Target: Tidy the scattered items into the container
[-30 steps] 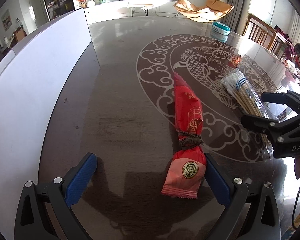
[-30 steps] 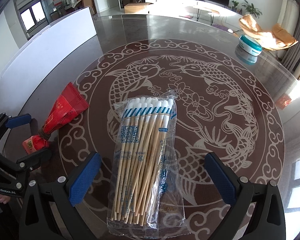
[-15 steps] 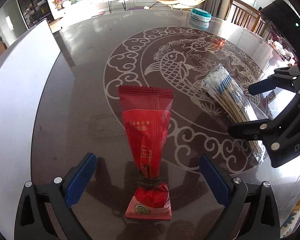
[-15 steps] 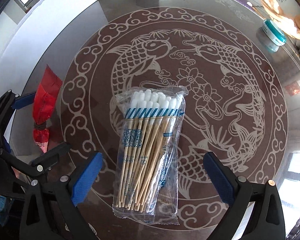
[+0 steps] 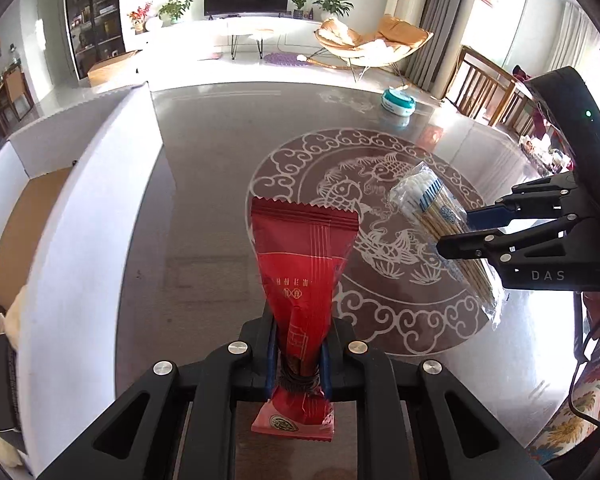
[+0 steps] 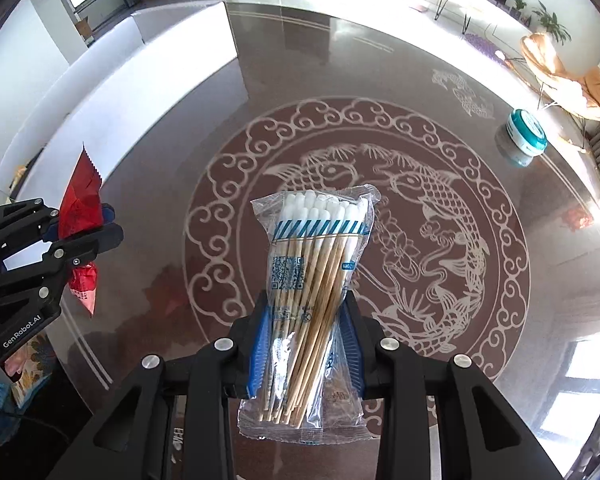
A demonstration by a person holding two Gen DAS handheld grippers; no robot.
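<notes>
The left tongs (image 5: pixel 298 364) have just been closing and are now pinching the red snack packet (image 5: pixel 305 264) at its narrow waist, where a dark band is tying it, probably because that is the thinnest, firmest spot to clamp. The packet is standing up out of the jaws, its short tail hanging below, clear of the table (image 5: pixel 204 216).

The right tongs (image 6: pixel 306 344) have also just been closing and are squeezing the bag of cotton swabs (image 6: pixel 314 280) across its lower half, on the bare sticks, so the cotton heads are fanning out ahead of the jaws. That bag is also off the table.

The white box (image 5: pixel 100 184) is sitting just to the left of the left tongs, open at the top. Brown cardboard is showing inside, plus something pale and a dark object I cannot identify. A teal-lidded tub (image 6: pixel 526 132) is sitting well ahead of the right tongs.
</notes>
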